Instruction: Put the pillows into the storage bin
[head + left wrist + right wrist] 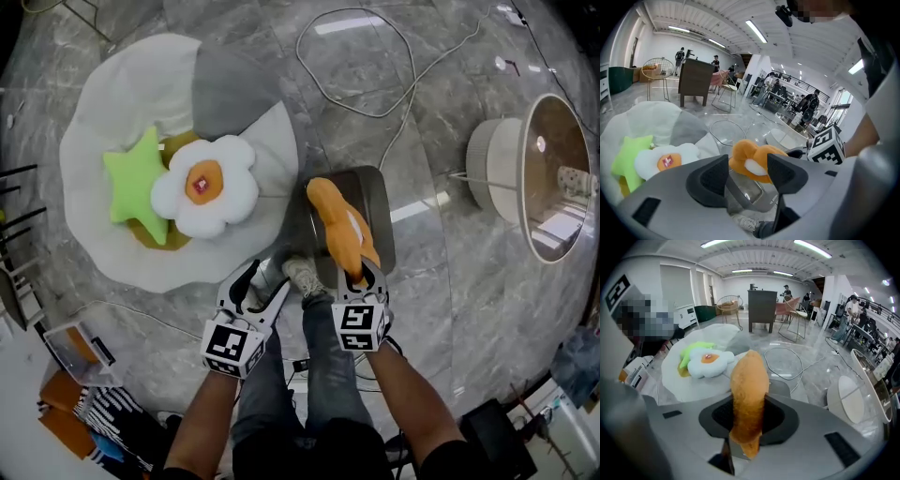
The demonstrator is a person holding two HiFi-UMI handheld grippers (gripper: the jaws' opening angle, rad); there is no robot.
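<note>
**Item:** orange pillow [337, 230]. Clamped at its near end by the right gripper [361, 279], jaws narrowed onto the plush. Its long axis runs straight out from the jaws, over the grey storage bin [377, 192] directly beneath (letting go looks sufficient).
**Left gripper** [263, 284]: jaws apart, empty, just beside the right.
**Flower pillow** [206, 187], **green star pillow** [134, 183]: ahead-left of the left gripper, on the white rug [103, 112].
**Surface:** polished marble floor [441, 272], loose cable [394, 103]; open hall.
</note>
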